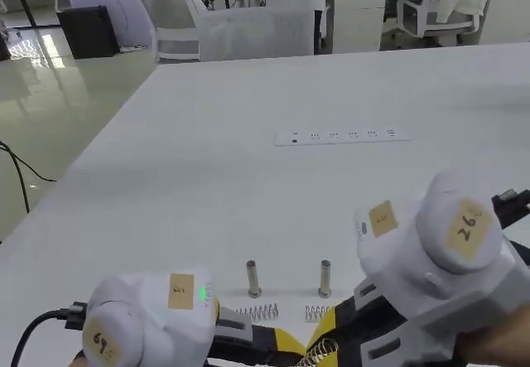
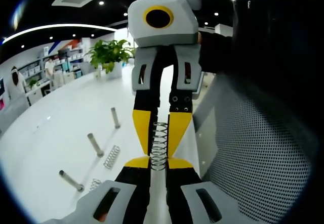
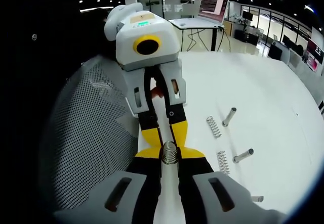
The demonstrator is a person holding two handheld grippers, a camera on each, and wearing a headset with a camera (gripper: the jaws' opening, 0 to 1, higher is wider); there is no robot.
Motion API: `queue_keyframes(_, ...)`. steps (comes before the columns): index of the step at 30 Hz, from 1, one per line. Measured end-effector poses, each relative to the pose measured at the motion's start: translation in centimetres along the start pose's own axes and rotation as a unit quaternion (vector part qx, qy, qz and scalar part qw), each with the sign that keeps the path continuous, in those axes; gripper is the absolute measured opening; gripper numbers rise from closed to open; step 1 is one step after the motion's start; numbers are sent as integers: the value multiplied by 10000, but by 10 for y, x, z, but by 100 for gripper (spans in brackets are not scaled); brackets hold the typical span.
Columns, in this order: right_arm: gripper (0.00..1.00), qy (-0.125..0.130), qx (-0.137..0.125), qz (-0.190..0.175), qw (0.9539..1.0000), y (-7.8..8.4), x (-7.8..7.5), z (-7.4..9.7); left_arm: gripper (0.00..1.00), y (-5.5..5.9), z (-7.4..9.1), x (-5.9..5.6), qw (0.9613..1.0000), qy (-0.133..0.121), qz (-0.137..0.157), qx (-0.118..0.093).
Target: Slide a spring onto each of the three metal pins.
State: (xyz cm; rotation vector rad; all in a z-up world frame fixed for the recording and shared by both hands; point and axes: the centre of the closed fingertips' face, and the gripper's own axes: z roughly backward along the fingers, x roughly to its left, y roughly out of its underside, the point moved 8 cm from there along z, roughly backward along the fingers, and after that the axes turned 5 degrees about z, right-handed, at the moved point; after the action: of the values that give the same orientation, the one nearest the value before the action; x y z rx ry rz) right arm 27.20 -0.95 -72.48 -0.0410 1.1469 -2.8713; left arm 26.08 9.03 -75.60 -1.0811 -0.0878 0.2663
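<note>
A small steel spring (image 2: 159,145) hangs between my two grippers, which meet tip to tip. My left gripper (image 2: 158,163) pinches its near end, and my right gripper (image 2: 160,150) is shut along its length. From the right gripper (image 3: 169,155) the spring (image 3: 169,153) shows end-on, with the left gripper (image 3: 166,140) opposite. Three metal pins (image 2: 116,118) (image 2: 94,144) (image 2: 71,181) stand on the white table. Two loose springs (image 2: 111,157) (image 2: 94,184) lie beside them. Looking down, two pins (image 1: 253,278) (image 1: 325,277) stand just behind the held spring (image 1: 321,352).
Two loose springs (image 1: 258,311) (image 1: 319,311) lie in front of the pins. A flush socket strip (image 1: 341,137) sits mid-table. A mesh chair back (image 2: 253,148) is close behind the grippers. Desks and office chairs stand beyond the table's far edge.
</note>
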Motion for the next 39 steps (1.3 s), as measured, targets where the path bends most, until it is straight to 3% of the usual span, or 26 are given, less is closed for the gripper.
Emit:
queue_keyframes(4,8,-22,32,-5,10000,0,1,0,3,0,0,-1,10000,20,-5,14)
queue_keyframes(8,8,55,22,-34,10000,-1,-1,3,4,-1,1,2,9998,-58,170,-94)
queue_keyframes(12,8,164,53,-91,9998,1,-5,8,13,-1,3,6,9991,-184,347,-156)
queue_keyframes(20,8,397,119,-255,9988,10,-13,22,22,3,11,15,9972,-406,590,-228)
queue_keyframes(24,8,496,180,-344,9980,16,-18,28,31,7,17,22,9950,-586,766,-253)
queue_keyframes(28,8,594,250,-410,9971,22,-22,34,34,12,24,28,9927,-749,899,-300)
queue_keyframes(39,8,952,401,-572,9930,34,-40,62,48,18,45,44,9810,-1278,1341,-572)
